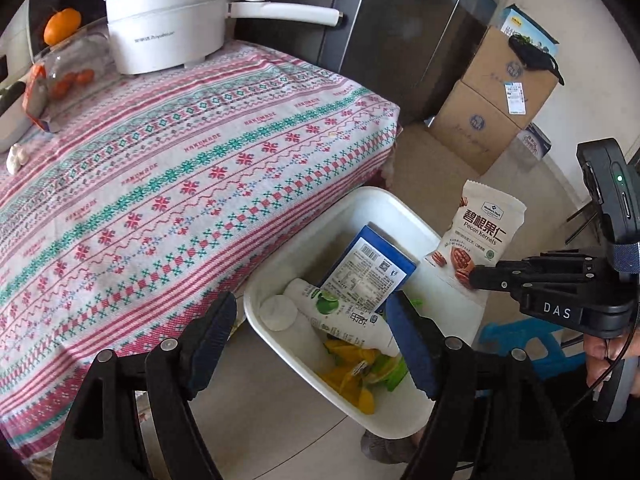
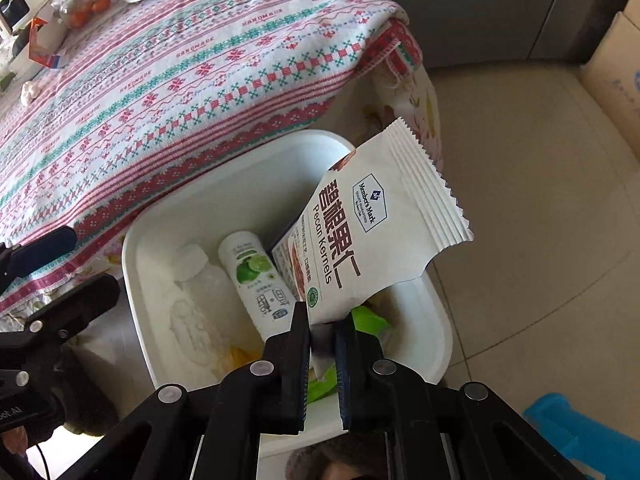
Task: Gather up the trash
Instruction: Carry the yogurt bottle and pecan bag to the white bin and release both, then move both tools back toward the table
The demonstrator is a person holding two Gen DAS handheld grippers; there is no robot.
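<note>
Bin [image 1: 276,344] on floor at surface [image 1: 168,184] edge already has bottle [image 1: 340,316], blue box [image 1: 370,264], yellow wrappers. My left gripper [image 1: 312,336] open, empty above it. Right gripper [image 2: 323,340] pinches pecan bag [image 2: 368,236] over bin's 3 o'clock rim; drop pending. Surface looks nearly done.

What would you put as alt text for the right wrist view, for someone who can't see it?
The right gripper pinches a white pecan kernels packet above a white bin holding a lime drink bottle and wrappers. The bin sits on the floor beside a table with a patterned tablecloth; the open left gripper shows at the left edge.
</note>
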